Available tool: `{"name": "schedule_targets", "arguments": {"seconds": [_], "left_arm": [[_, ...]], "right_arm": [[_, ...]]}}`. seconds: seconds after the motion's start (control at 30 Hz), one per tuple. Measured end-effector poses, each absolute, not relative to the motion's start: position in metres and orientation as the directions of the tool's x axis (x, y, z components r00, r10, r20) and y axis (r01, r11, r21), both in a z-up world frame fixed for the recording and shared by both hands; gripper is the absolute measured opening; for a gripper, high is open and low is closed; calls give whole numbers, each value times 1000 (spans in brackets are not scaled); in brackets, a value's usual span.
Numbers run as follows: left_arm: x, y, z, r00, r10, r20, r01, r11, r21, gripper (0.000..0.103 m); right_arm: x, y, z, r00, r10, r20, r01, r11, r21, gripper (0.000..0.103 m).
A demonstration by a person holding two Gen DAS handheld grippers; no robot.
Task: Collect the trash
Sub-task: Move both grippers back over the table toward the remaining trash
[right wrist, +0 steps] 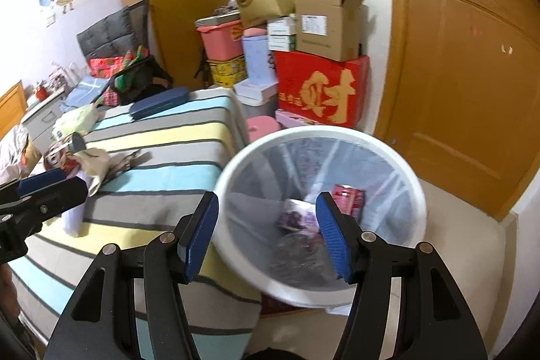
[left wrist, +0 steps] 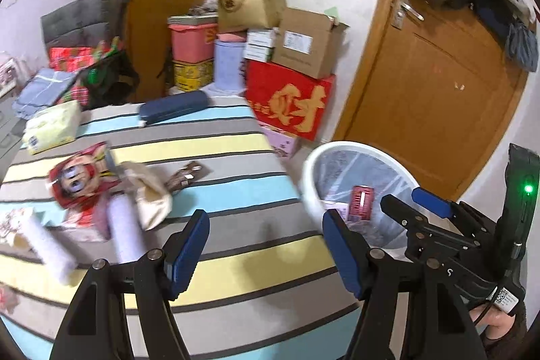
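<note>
A white trash bin [right wrist: 418, 188] with a clear liner stands beside the striped bed; it also shows in the left wrist view [left wrist: 308, 177]. Inside lie a red packet [right wrist: 351, 198] and a purple wrapper [right wrist: 297, 215]. My right gripper [right wrist: 266, 238] is open and empty, held over the bin's mouth. My left gripper [left wrist: 265, 255] is open and empty above the bed. On the bed to its left lie a red cartoon snack bag [left wrist: 77, 177], a crumpled beige paper [left wrist: 152, 194], a brown wrapper [left wrist: 185, 177] and two white rolls [left wrist: 126, 231].
The striped bed [left wrist: 219, 144] carries a tissue pack [left wrist: 50, 127] and a dark blue case [left wrist: 173, 107]. Stacked boxes, among them a red box [right wrist: 320, 90], stand against the far wall. A wooden door [right wrist: 465, 83] is on the right.
</note>
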State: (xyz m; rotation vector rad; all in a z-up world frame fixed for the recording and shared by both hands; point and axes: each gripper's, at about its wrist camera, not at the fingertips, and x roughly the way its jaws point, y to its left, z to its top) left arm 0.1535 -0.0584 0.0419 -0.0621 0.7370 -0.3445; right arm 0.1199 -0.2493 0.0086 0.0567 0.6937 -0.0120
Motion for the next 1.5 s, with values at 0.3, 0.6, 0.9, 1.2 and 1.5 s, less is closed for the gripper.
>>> {"name": "schedule_targets", "arguments": {"seconds": [0.3,0.6,0.9,1.2,1.5], "left_arm": [[125,-4,44,746,-220,-629,179,975,-128,69],[98,61,43,774,-145,-616,70,987,-144,69],[83,122,34,780,-35,-625,-63,989,-134,69],[73,187,17,748,88,-658,-215,970,-115,71],[73,239,-10,692,142,-708,-335,932,-140,73]], "right_arm": [[115,-211,8,771,73,-632,-43,997,62,62],[114,-156,6,749,169,-641,-171,983,60,62],[118,-110,2,712,234,-662,-270,962,50,62],[131,-72,-6,675,258,-692,-327,945,33,62],[145,-56,-15,624,257,-738,-325,944,54,62]]}}
